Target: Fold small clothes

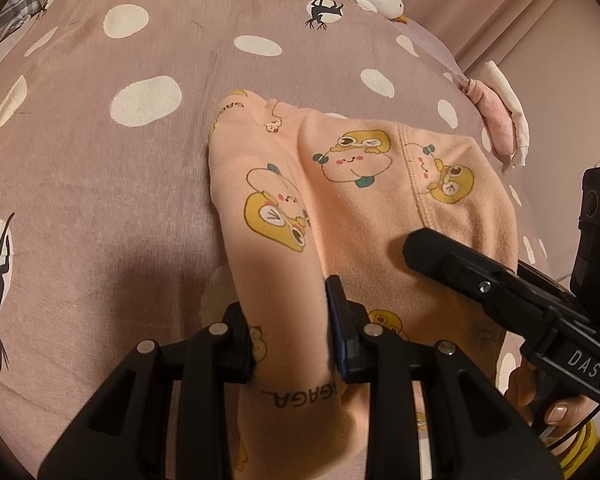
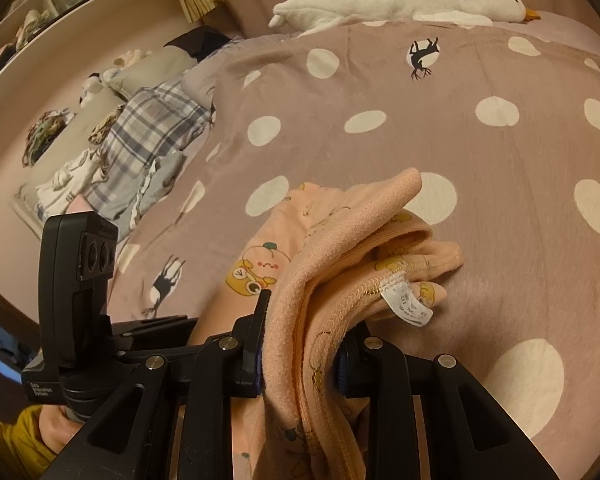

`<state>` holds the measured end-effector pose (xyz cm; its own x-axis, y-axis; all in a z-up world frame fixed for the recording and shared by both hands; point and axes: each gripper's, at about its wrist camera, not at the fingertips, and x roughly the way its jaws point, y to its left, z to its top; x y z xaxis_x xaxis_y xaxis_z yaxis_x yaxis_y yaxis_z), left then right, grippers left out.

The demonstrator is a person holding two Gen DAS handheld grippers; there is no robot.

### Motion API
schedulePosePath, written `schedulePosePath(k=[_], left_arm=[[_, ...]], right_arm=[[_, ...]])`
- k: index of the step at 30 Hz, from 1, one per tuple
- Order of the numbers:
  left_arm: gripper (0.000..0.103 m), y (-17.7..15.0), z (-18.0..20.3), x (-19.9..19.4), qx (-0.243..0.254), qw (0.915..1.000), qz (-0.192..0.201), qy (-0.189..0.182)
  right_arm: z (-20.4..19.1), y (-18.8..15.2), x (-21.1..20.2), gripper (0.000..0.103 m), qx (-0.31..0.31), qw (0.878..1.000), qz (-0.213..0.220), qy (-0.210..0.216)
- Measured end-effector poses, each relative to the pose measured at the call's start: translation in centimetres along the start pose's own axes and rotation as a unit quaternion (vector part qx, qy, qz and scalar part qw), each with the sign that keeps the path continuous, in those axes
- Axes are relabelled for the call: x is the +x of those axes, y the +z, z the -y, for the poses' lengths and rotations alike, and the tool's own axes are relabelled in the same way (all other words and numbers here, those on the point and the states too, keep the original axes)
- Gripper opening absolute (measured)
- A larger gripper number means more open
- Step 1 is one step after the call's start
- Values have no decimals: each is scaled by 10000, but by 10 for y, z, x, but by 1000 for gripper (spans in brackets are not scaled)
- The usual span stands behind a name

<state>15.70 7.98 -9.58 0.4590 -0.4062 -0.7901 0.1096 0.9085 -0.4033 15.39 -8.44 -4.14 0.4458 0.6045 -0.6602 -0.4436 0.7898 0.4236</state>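
Note:
A small peach garment [image 1: 340, 184] printed with yellow cartoon frogs lies partly folded on the pink dotted bedspread [image 1: 100, 200]. My left gripper [image 1: 292, 320] is shut on a fold of it near the front. My right gripper [image 2: 300, 344] is shut on the garment's waistband edge [image 2: 340, 280], where a white care label [image 2: 408, 304] hangs out. The right gripper also shows in the left wrist view [image 1: 460, 264], resting over the garment's right side. The left gripper's body shows in the right wrist view [image 2: 84, 280] at the left.
A white plush goose [image 2: 380, 0] lies at the far edge of the bed. A plaid cloth [image 2: 148, 140] and other clothes sit at the left side. A folded pink and white item [image 1: 500, 120] lies at the right bed edge.

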Motion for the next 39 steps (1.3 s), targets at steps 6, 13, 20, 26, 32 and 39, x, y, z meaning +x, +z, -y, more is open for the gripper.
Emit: schedulePosePath(k=[6,13,20,26,32,39], left_arm=[[30,0,-1,3,-9,10000,-45,44],[32,0,-1,5,8,9999,-70,89],[36,0,-2,6,4,9999,-86,104],[36,0,-3,6,1,9999,-89,101],[36,0,-3,7,14,9999,-86,118],[36,-1,-4,7,20,9999,-90,124]], right_arm=[[5,-2,0,28,113,9999,-45,35],[11,-5,-1,29,236,9997,-103,1],[15,-7,-2,29,334,9993,-144,-40],[19,-8,-2,29,426,9989,-164,-87],[22,-11,-3,29,524,9984,-176,-107],[22,-11,-3,29,552,9982,-185,-126]])
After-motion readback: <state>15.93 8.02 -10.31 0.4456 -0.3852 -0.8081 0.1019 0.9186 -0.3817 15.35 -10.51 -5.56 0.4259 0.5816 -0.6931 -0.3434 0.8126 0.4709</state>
